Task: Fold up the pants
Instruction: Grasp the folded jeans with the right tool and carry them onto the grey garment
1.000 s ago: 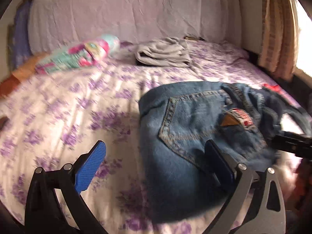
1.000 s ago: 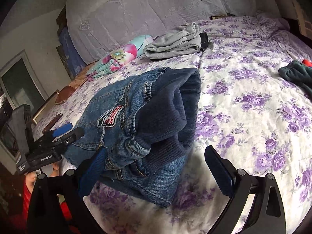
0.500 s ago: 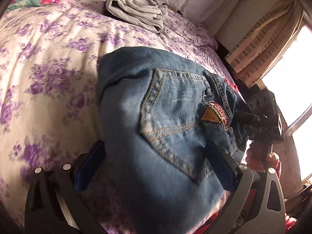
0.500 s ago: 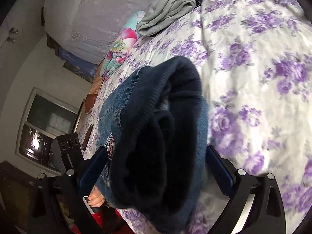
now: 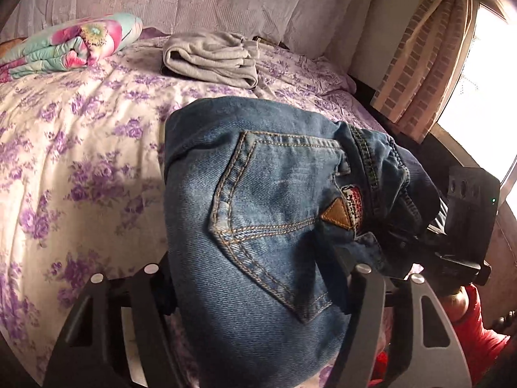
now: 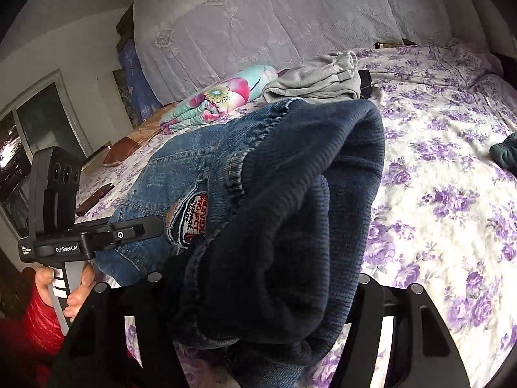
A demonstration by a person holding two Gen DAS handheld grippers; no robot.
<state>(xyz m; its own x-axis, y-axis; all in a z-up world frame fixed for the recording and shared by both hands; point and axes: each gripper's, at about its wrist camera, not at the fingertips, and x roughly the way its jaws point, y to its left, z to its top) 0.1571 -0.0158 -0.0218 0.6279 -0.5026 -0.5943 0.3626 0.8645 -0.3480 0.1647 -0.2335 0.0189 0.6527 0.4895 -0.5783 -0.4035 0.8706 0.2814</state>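
The folded blue jeans (image 5: 258, 213) with a dark ribbed lining (image 6: 290, 226) are held over the floral bed. My left gripper (image 5: 255, 294) is shut on the jeans at the pocket end. My right gripper (image 6: 258, 307) is shut on the jeans at the waistband end. The fingertips of both are hidden by denim. The right gripper's body (image 5: 465, 226) shows in the left wrist view, and the left gripper's body (image 6: 64, 226) shows in the right wrist view.
The bed sheet (image 5: 80, 148) is white with purple flowers. Folded grey clothing (image 5: 210, 58) and a rolled floral blanket (image 5: 71, 45) lie near the headboard. A dark green garment (image 6: 504, 155) lies at the right. A curtain and window (image 5: 452, 64) are beside the bed.
Both grippers closed in on the folded jeans from opposite ends and went from open to shut on them. The bundle now looks raised off the sheet.
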